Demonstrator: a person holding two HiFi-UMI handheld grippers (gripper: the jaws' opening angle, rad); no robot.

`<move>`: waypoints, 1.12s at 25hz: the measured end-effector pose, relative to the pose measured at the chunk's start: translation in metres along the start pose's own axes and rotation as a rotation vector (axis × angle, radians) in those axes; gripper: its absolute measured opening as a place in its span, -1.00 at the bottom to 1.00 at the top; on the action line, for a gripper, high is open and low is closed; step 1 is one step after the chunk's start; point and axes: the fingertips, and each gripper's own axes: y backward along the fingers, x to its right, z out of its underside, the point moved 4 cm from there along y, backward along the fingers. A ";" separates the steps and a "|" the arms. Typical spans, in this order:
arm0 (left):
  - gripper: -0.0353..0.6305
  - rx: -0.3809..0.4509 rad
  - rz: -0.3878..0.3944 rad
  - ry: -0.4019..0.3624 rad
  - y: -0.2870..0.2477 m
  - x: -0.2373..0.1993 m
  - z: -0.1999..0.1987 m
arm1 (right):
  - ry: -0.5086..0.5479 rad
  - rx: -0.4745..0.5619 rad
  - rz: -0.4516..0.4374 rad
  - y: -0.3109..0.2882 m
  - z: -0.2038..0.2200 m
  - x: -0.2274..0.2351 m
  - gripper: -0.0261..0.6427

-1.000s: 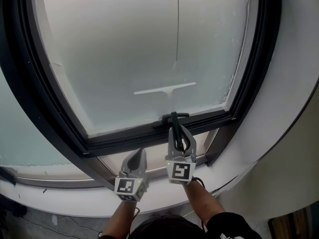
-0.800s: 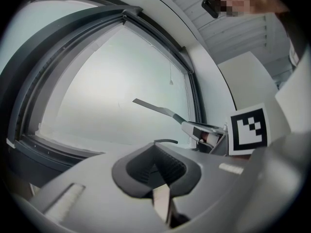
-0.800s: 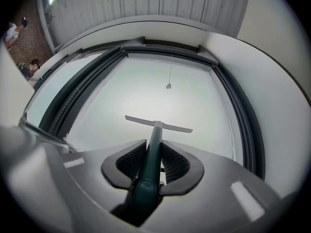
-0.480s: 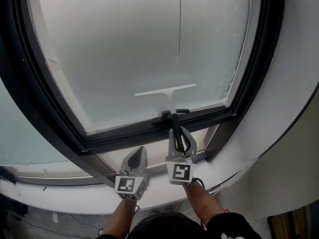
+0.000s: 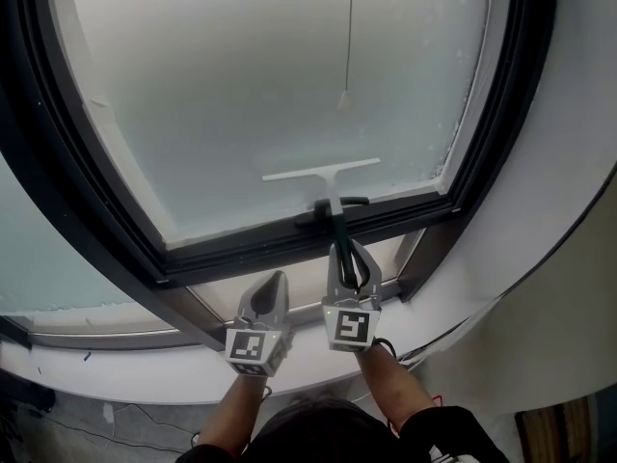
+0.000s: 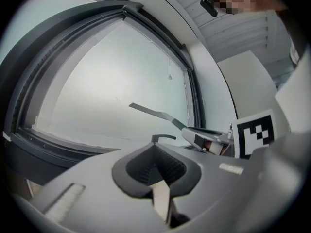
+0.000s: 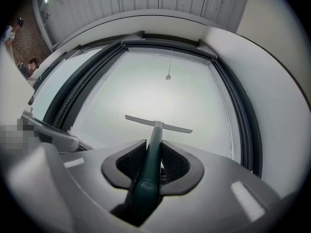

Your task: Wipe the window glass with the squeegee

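Green-handled squeegee [image 5: 331,193] is clamped by right gripper [image 5: 350,250], blade low on window glass [image 5: 260,85]; left gripper [image 5: 274,280] is closed, empty. Stroke-end is judged; blade to be reset higher.

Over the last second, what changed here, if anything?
The right tool, clamped on the squeegee handle throughout, drew the blade a little down the glass, away from the cord's end and closer to the bottom frame. The left tool stayed shut, empty and idle beside it.
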 end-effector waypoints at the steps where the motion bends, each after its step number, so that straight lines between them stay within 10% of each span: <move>1: -0.90 0.000 0.002 0.003 0.000 0.001 0.000 | -0.002 0.001 0.001 0.000 0.001 0.000 -0.63; 28: -0.90 -0.054 0.045 0.012 -0.004 -0.007 0.016 | 0.017 -0.098 -0.001 0.017 0.035 -0.009 -0.63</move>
